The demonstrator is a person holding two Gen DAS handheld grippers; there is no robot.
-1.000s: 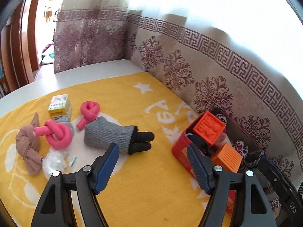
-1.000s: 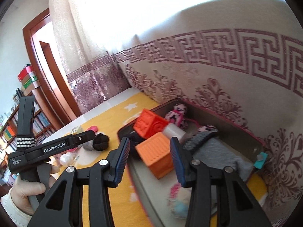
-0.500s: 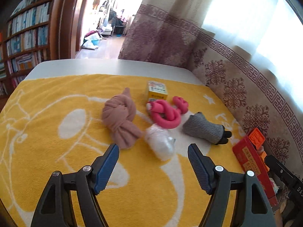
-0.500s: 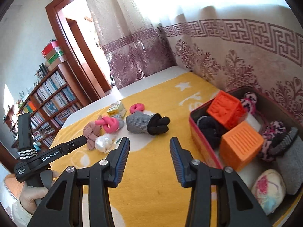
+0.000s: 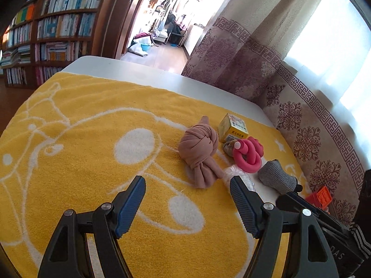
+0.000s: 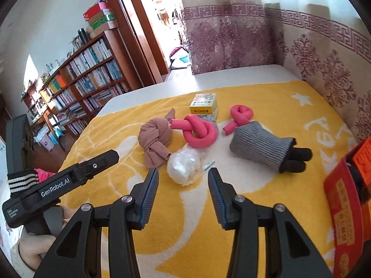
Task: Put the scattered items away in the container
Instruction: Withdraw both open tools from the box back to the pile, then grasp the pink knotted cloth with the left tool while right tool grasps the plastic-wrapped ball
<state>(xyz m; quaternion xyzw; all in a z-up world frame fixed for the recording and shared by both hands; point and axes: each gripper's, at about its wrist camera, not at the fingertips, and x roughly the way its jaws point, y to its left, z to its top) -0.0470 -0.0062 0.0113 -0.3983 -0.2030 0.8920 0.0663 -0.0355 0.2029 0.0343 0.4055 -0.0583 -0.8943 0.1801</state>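
Both grippers hover over the yellow towel [image 6: 266,92] with nothing in either one. The left gripper [image 5: 187,199] has its jaws spread wide, blue pads apart with only towel showing between them; the knotted tan cloth [image 5: 200,153] lies just beyond, a little to the right of the gap. The right gripper [image 6: 183,192] is parted too, though narrower, and the gap between its pads is clear; its fingertips [image 6: 151,180] frame the crumpled clear plastic bag [image 6: 184,165], which sits just ahead of them, not touched. From the right wrist view the scatter reads clearly: the tan cloth at left of the bag, a big pink foam knot [image 6: 199,131] touching it, a small yellow box [image 6: 204,104] behind, a smaller pink foam twist [image 6: 240,115] beside the box, and a grey ribbed glove with black fingertips [image 6: 266,147] lying flat to the right. The red container [image 6: 343,208] sits at the right edge of that view (only its near wall shows), with an orange block [image 6: 364,157] poking above the rim. A hand [image 6: 30,247] grips the left tool's handle at lower left.
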